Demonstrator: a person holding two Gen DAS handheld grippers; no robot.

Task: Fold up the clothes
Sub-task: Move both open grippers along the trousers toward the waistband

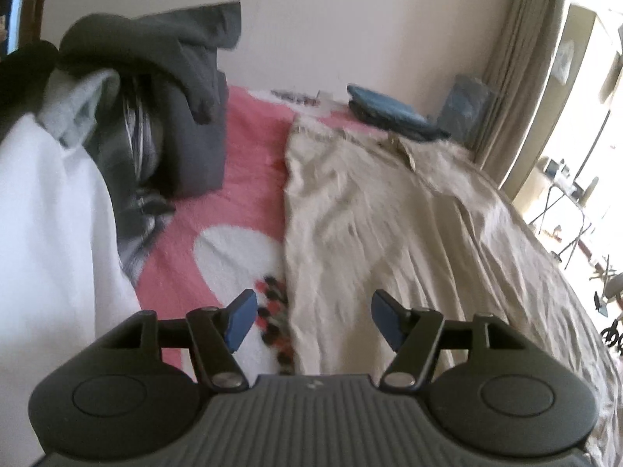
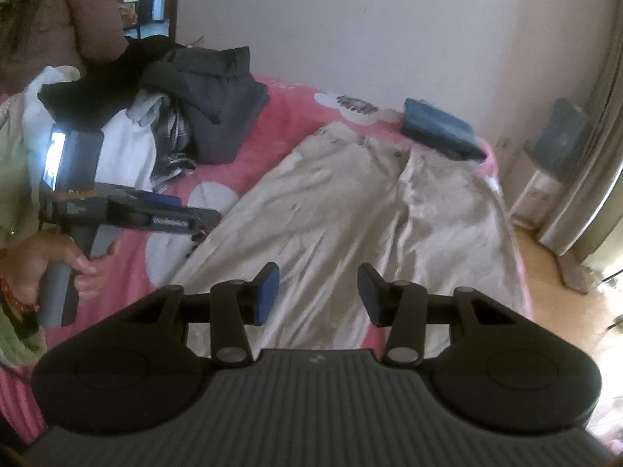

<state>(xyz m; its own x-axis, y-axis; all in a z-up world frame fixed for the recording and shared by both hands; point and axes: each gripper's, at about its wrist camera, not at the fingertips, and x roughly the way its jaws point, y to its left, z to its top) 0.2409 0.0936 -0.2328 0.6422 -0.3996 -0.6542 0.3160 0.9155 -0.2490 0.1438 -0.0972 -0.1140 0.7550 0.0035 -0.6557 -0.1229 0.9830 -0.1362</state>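
- Two blue-padded fingers spread wide in the left wrist view: the left gripper [image 1: 313, 321] hangs above the bed with nothing between its pads, aimed along the seam where the beige trousers [image 1: 389, 210] meet the pink blanket [image 1: 249, 148].
- The trousers lie flat and unfolded on the bed, waistband toward the far wall, legs running back toward the camera; their lower ends are cut off behind the gripper body.
- On the left, a heap of clothes [image 1: 163, 109] piles up, dark grey on top, white and striped below; its left part runs out of the picture, and motion blur smears the fabric.
- A folded blue garment [image 1: 389, 113] sits at the far edge of the bed by the pale wall [image 1: 350, 31]; a curtain [image 1: 518, 70] hangs to the right, with a bright, washed-out room beyond it.
- Over to the right wrist view: the right gripper [image 2: 318, 292] is also splayed open and empty, poised over the lower part of the trousers [image 2: 350, 210].
- The person's left hand [image 2: 58, 268] grips the handle of the left gripper [image 2: 202, 220], held level just above the blanket [image 2: 272, 132] at the trousers' left edge; seen side-on, its finger gap cannot be judged here.
- The clothes heap [image 2: 187, 109] sits behind it, the person's body partly cut off at the upper left.
- Wooden floor [image 2: 545, 257] shows past the bed's right edge.
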